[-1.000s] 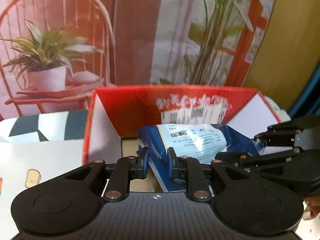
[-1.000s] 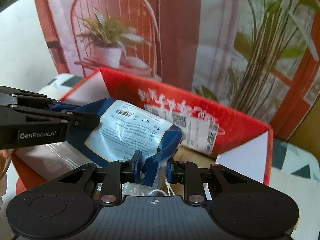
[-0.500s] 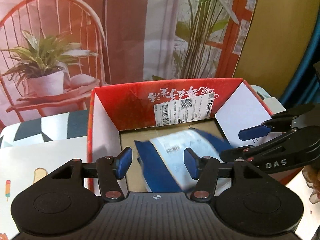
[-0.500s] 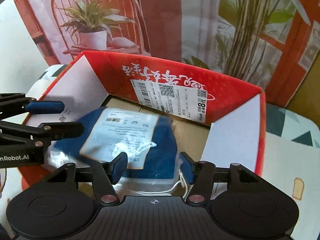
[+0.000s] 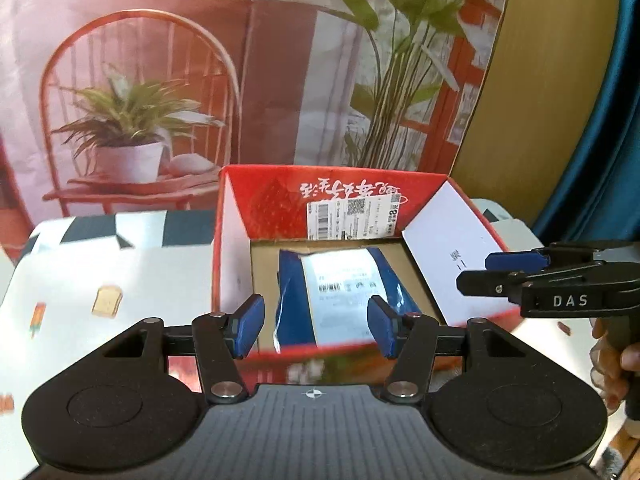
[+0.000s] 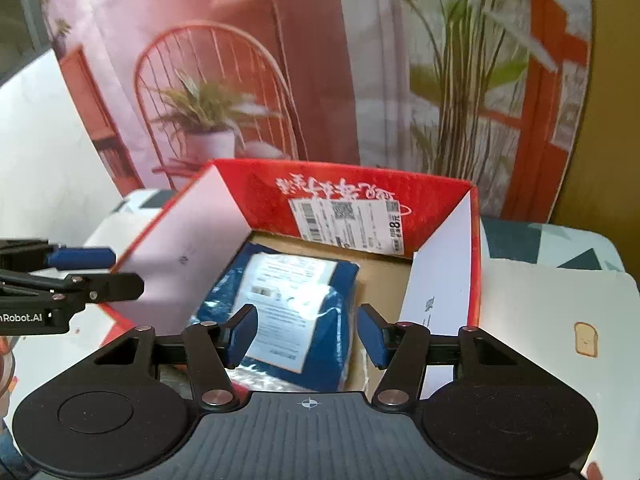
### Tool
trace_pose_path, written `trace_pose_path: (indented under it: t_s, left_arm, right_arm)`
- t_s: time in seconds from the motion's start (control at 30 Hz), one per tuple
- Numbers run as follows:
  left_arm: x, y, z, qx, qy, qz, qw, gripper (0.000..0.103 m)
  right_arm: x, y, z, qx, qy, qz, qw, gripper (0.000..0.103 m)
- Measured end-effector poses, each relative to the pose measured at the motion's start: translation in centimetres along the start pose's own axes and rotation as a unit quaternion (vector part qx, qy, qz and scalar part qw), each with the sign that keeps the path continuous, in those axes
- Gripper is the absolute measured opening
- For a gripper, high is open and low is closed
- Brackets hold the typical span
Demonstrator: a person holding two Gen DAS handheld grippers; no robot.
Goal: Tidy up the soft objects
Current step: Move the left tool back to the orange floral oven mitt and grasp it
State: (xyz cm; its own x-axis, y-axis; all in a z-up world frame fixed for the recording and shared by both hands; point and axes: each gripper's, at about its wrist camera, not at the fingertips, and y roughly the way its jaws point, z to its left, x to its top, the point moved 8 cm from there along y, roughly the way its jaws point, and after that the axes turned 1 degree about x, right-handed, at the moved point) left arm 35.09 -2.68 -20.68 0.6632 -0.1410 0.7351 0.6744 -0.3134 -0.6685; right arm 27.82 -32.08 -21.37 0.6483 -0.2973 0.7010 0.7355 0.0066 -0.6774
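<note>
A blue soft package in clear plastic with a white label [image 5: 344,292] lies flat on the floor of the open red cardboard box [image 5: 264,200]. It also shows in the right wrist view [image 6: 288,304], inside the same box [image 6: 256,184]. My left gripper [image 5: 316,326] is open and empty, above the box's near rim. My right gripper [image 6: 306,336] is open and empty, above the package's near end. The right gripper also shows at the right of the left wrist view [image 5: 516,268], and the left gripper at the left of the right wrist view [image 6: 88,268].
The box stands on a white table cover [image 5: 120,272] printed with toast and popsicle pictures. A backdrop [image 5: 160,80] showing a chair and potted plants hangs behind the box. A yellow wall [image 5: 540,100] and a blue curtain [image 5: 612,140] are at the right.
Both grippers held the blue package over the box, then opened. The package dropped and now lies flat in the box. Both grippers have drawn back and up.
</note>
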Motion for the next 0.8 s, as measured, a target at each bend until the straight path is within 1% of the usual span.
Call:
trace_pose_path:
  t_s: [0.2, 0.3, 0.43, 0.5, 0.63, 0.7, 0.8]
  left_arm:
    - [-3.7, -2.8, -0.2, 0.000, -0.018, -0.004, 0.9998, 0.059]
    - [-5.7, -3.3, -0.3, -0.001, -0.027, 0.004, 0.9996, 0.058]
    - [-8.3, -3.3, -0.8, -0.008, -0.030, 0.016, 0.9994, 0.057]
    - [-9.4, -3.1, -1.2, -0.015, -0.029, 0.023, 0.9992, 0.053]
    - [-11.5, -2.2, -1.6, -0.017, -0.030, 0.037, 0.9987, 0.053]
    - [-12.6, -1.7, -1.6, -0.015, -0.030, 0.048, 0.9983, 0.053]
    - [-14.4, -1.1, -1.3, -0.014, -0.039, 0.066, 0.9970, 0.053]
  right_arm:
    - [-2.1, -3.4, 2.0, 0.011, -0.009, -0.043, 0.999, 0.052]
    - [-4.2, -4.3, 3.1, 0.015, -0.016, -0.047, 0.999, 0.052]
    - [-7.7, -4.2, 4.1, 0.017, -0.015, -0.030, 0.999, 0.052]
    - [-9.4, -4.1, 4.5, 0.015, -0.015, -0.020, 1.000, 0.052]
    - [-12.6, -3.4, 4.9, 0.005, -0.015, 0.000, 1.000, 0.052]
    - [-13.8, -3.1, 4.9, 0.005, -0.008, 0.007, 1.000, 0.052]
    - [-15.3, -2.7, 4.7, -0.007, -0.010, 0.017, 1.000, 0.052]
